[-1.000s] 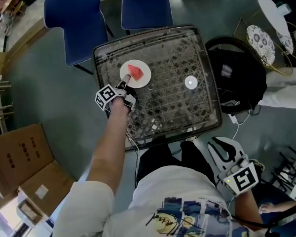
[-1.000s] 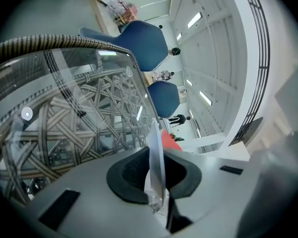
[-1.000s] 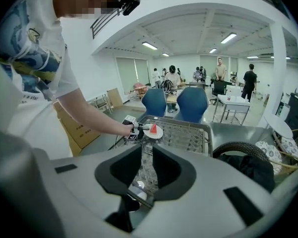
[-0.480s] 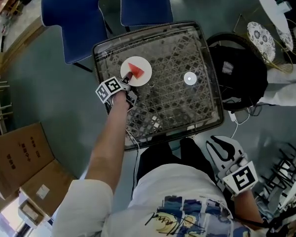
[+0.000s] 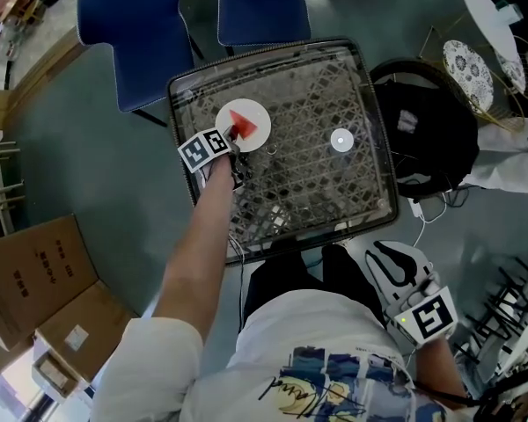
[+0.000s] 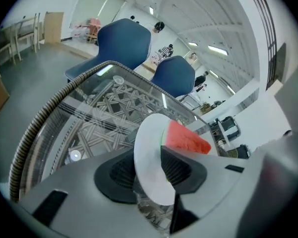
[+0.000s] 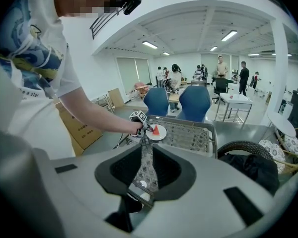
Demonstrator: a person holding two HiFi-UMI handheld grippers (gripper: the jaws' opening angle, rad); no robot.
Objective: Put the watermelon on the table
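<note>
A red watermelon wedge lies on a white plate that rests on the glass lattice table. My left gripper is at the plate's near-left rim, its marker cube facing up. In the left gripper view the plate stands edge-on between the jaws of the left gripper, with the wedge beyond; the jaws are opening and the pads do not clamp the rim. My right gripper hangs low beside my body, away from the table. In its own view the right gripper shows a narrow bare gap.
Two blue chairs stand past the table's far edge. A black bag sits to the right, cardboard boxes on the floor at left. A small white disc lies on the table's right half.
My left gripper has rolled at the plate's rim, its marker cube turning and shifting slightly toward the plate. The plate and wedge stay on the table. The right gripper has not moved.
</note>
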